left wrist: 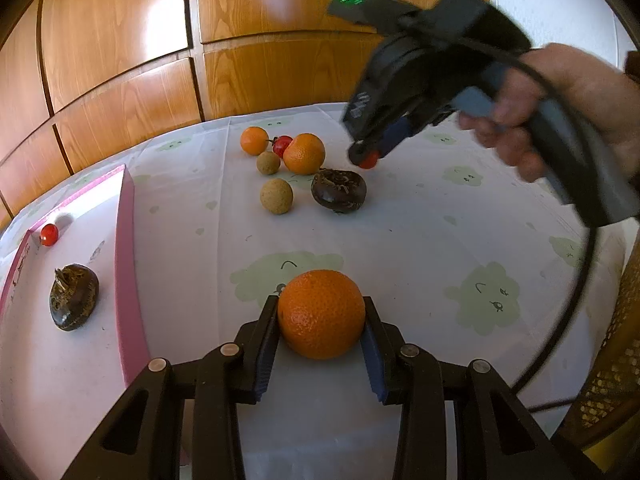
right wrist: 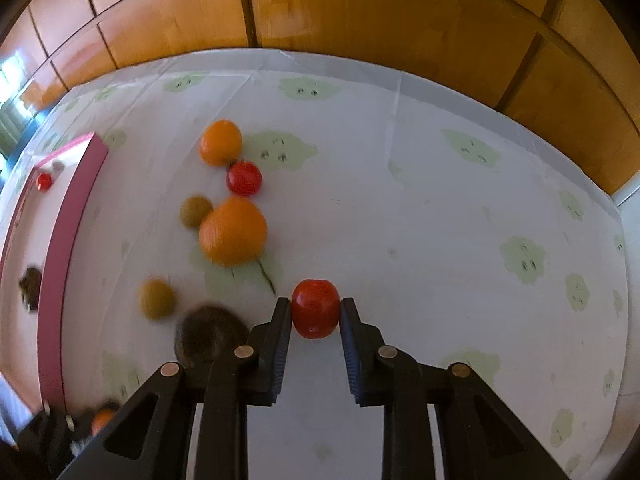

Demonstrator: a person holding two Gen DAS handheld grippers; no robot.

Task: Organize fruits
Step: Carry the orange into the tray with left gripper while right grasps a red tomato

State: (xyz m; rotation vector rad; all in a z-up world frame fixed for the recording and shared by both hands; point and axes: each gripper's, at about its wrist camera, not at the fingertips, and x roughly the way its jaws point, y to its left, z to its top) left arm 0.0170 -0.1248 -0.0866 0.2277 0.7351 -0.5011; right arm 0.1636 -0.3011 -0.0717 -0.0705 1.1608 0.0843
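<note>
- Left wrist view: left gripper [left wrist: 322, 314] pinching a round, dimpled orange [left wrist: 321, 314] between its blue pads, above the white tablecloth with pale green cloud prints [left wrist: 420, 240].
- At left, a shallow pink-walled white tray [left wrist: 126, 264] holding a dark brown knobbly water chestnut [left wrist: 73, 297] and a small red cherry tomato [left wrist: 49, 234]; inner wall just left of the gripper.
- Farther back, a loose cluster: two oranges, a red tomato, two tan round longans [left wrist: 276, 195], a second dark chestnut [left wrist: 339, 191].
- Right gripper [left wrist: 366, 159] above the cluster's right edge, a hand [left wrist: 560, 112] on its grip.
- Open cloth right of the cluster and ahead of the held orange.
- Right wrist view: right gripper [right wrist: 315, 308] clamped on a glossy red tomato [right wrist: 315, 308]; wide bare cloth to the right, up to the wooden panelling [right wrist: 400, 12].
</note>
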